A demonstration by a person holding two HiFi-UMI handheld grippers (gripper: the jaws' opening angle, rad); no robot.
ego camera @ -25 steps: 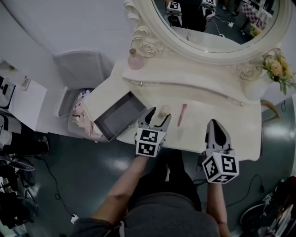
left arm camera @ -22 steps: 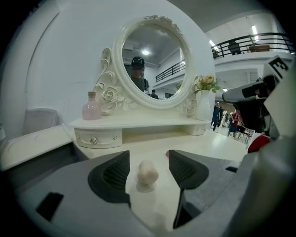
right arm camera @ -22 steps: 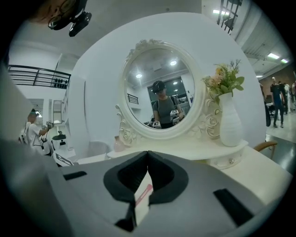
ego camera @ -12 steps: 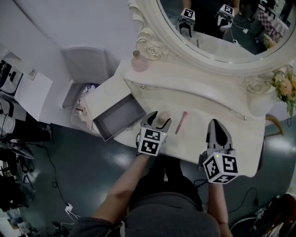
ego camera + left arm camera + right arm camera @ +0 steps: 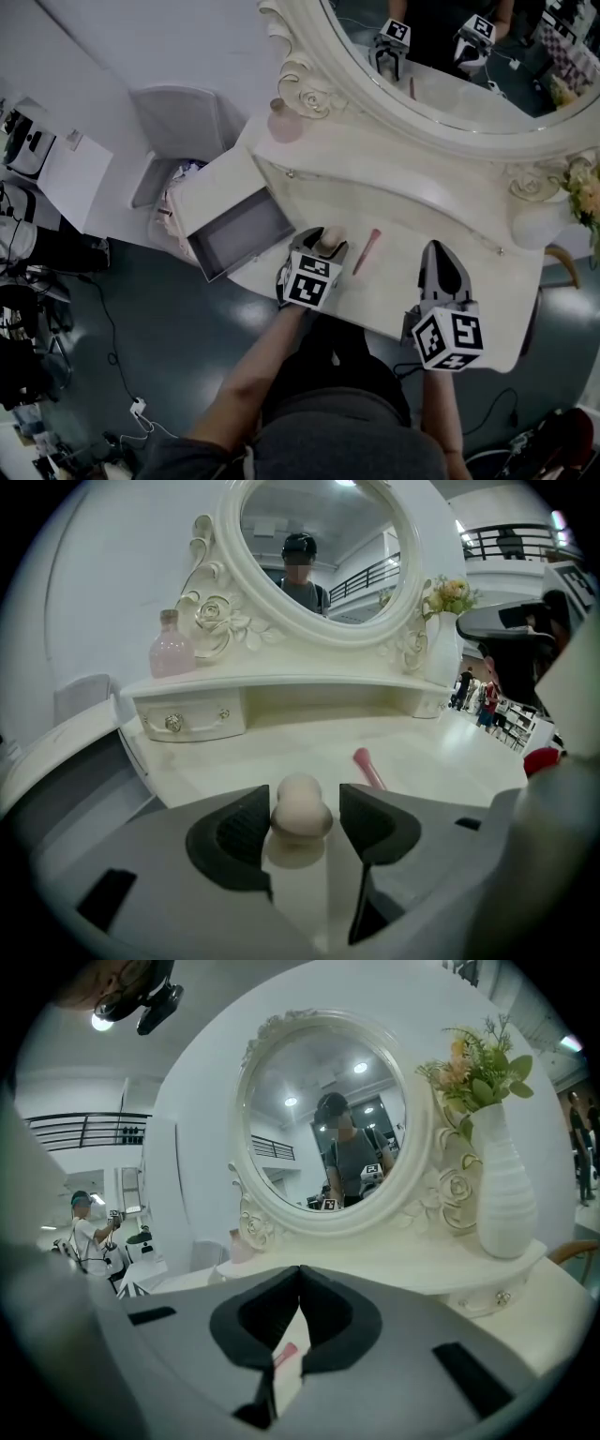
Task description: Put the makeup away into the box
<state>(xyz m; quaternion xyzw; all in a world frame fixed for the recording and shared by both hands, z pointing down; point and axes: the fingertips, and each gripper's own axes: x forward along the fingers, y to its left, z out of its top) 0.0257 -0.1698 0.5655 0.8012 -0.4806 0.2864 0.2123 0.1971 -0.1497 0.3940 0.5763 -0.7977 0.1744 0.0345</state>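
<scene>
A beige egg-shaped makeup sponge (image 5: 329, 238) stands on the cream vanity table (image 5: 412, 216). My left gripper (image 5: 322, 246) is open, one jaw on each side of the sponge (image 5: 300, 805), close to it but not squeezing it. A pink makeup brush (image 5: 366, 251) lies just right of the sponge, and it also shows as a pink brush (image 5: 368, 767) in the left gripper view. The open grey box (image 5: 240, 234) sits at the table's left end. My right gripper (image 5: 439, 255) is shut and empty near the front edge, right of the brush.
A pink bottle (image 5: 284, 123) stands on the upper shelf at the left, and a white vase with flowers (image 5: 504, 1185) at the right. The oval mirror (image 5: 450, 56) backs the table. A grey bin (image 5: 178, 122) and a full bag (image 5: 173, 202) stand left of the table.
My left gripper has moved forward, so the sponge now stands between its jaws. The right gripper has stayed where it was, and the head view has shifted slightly.
</scene>
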